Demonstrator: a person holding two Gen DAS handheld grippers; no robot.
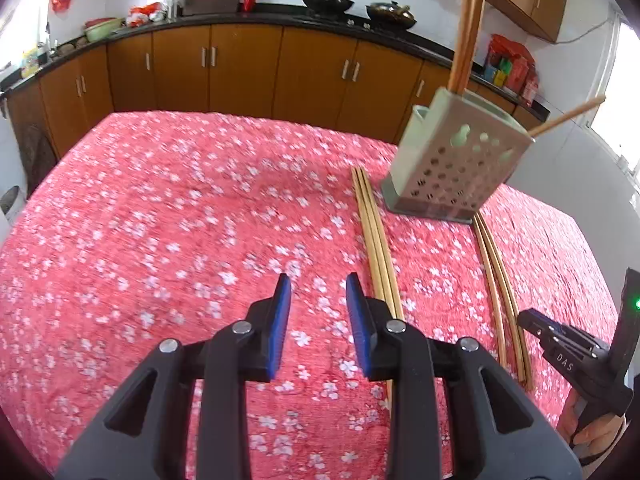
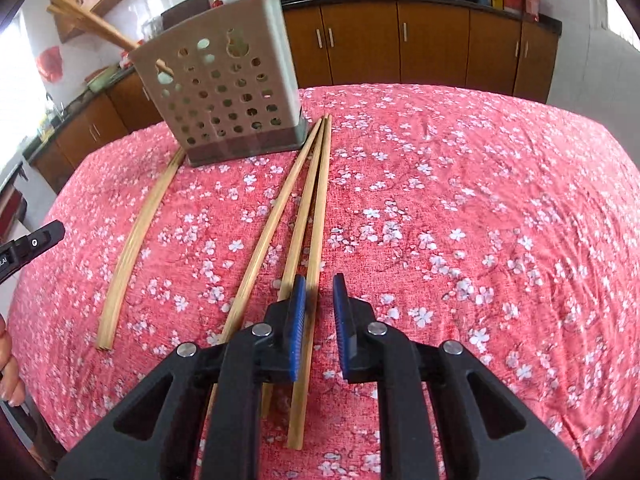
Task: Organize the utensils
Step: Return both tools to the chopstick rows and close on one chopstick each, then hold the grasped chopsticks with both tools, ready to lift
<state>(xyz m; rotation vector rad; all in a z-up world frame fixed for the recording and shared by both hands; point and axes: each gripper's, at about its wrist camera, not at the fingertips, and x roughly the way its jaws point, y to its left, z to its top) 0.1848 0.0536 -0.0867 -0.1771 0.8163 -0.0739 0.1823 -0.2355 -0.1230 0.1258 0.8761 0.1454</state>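
Observation:
A pale perforated utensil holder (image 1: 456,164) stands on the red floral tablecloth (image 1: 180,220), with wooden chopsticks (image 1: 470,28) sticking out of its top. It also shows in the right wrist view (image 2: 226,92). A bundle of chopsticks (image 1: 378,248) lies on the cloth left of the holder, and it shows in the right wrist view (image 2: 132,248). A second group of chopsticks (image 1: 500,288) lies to the right; in the right wrist view (image 2: 308,216) they are three loose sticks. My left gripper (image 1: 318,300) is open and empty, just left of the bundle. My right gripper (image 2: 320,304) is open over the near ends of the loose sticks.
The cloth (image 2: 480,200) covers the whole table. Brown kitchen cabinets (image 1: 240,68) with a dark countertop run behind it, holding woks (image 1: 328,2) and packages. The right gripper's body (image 1: 576,356) shows at the left view's right edge.

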